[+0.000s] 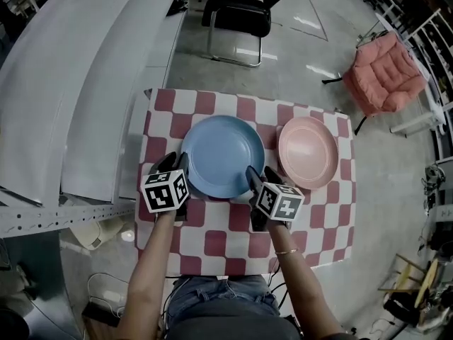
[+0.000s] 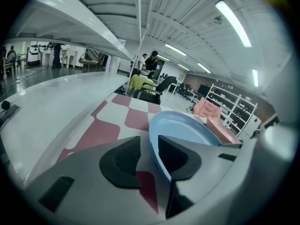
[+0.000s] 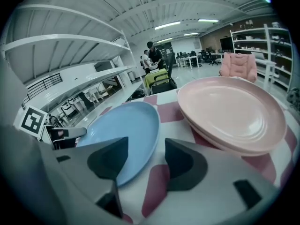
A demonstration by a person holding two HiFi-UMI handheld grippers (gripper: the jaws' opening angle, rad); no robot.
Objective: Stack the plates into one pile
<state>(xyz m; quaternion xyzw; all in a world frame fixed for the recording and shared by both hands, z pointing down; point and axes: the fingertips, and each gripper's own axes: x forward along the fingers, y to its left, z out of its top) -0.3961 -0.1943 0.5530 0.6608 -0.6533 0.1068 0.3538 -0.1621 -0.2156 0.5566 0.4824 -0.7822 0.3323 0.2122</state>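
While both grippers sit low at its near edge, the blue plate (image 1: 223, 156) lies flat on the counter (image 1: 164, 243), on a red-and-white checked cloth (image 1: 212, 250) that covers the top. The left gripper (image 1: 177, 161) is at the near-left rim of the blue plate, and its jaws stand apart with that rim passing up between them. In the left gripper view a strip of cloth shows between the rim and the outer pad, so the pads do not press on the plate. The right gripper (image 1: 262, 176) is at the near-right rim of the blue plate, its jaws also spread wide. In the right gripper view the rim runs into the gap, one pad lies over the plate's face, and the other pad is over bare cloth just outside the rim, clear of it. Neither gripper holds anything. Just right of the blue plate, close but not overlapping it, sits the pink plate (image 1: 308, 152), also flat on the cloth. The right gripper view shows a second pink rim beneath it, as if it rests on another plate of the same colour. Beyond the blue plate, off the counter, a black chair (image 1: 237, 13) stands on the floor, and far to the right of the blue plate is a pink cushioned armchair (image 1: 386, 73).
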